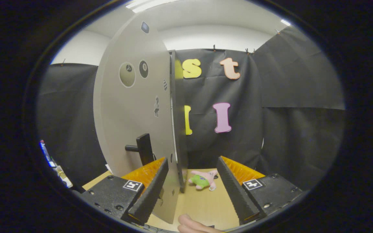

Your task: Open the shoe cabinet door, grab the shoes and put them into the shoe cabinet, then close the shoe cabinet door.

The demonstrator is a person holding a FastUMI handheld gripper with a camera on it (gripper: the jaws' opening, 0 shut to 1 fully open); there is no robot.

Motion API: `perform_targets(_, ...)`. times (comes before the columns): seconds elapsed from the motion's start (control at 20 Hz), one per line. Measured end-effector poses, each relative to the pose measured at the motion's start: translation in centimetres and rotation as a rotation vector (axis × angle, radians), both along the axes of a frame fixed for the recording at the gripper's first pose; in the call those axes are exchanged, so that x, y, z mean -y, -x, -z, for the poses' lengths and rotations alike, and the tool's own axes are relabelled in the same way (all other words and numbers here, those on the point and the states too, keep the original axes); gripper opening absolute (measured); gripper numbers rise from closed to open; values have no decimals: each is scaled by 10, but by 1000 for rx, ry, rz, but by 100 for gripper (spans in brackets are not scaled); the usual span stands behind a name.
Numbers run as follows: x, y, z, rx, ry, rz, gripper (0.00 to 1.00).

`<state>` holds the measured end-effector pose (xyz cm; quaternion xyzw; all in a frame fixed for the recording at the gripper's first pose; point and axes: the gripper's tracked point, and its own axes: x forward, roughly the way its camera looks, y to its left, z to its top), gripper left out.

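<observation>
The grey shoe cabinet door (131, 106) stands swung open, and I see it almost edge-on with its outer face turned to the left. It carries a few round stickers and a black handle (144, 149) low down, just beyond my left finger (154, 184). My gripper (192, 161) is open. The door's free edge reaches down between the fingers, close to the left one, and neither finger presses on it.
A small pink and green plush toy (203, 179) lies on the wooden table (199, 204) just ahead, between the fingers. A person's fingertip (189, 225) shows below them. Black cloth walls close the booth behind and on both sides.
</observation>
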<state>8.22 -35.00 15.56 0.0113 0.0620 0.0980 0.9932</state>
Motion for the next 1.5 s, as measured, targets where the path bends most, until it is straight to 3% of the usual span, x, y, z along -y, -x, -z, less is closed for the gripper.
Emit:
perform_targets(0.55, -49, 17, 2, -10, 3, 82, 94)
perform_targets(1.05, -139, 19, 6, -39, 14, 46, 94)
perform_targets(1.5, -234, -12, 13, -91, 42, 23, 95)
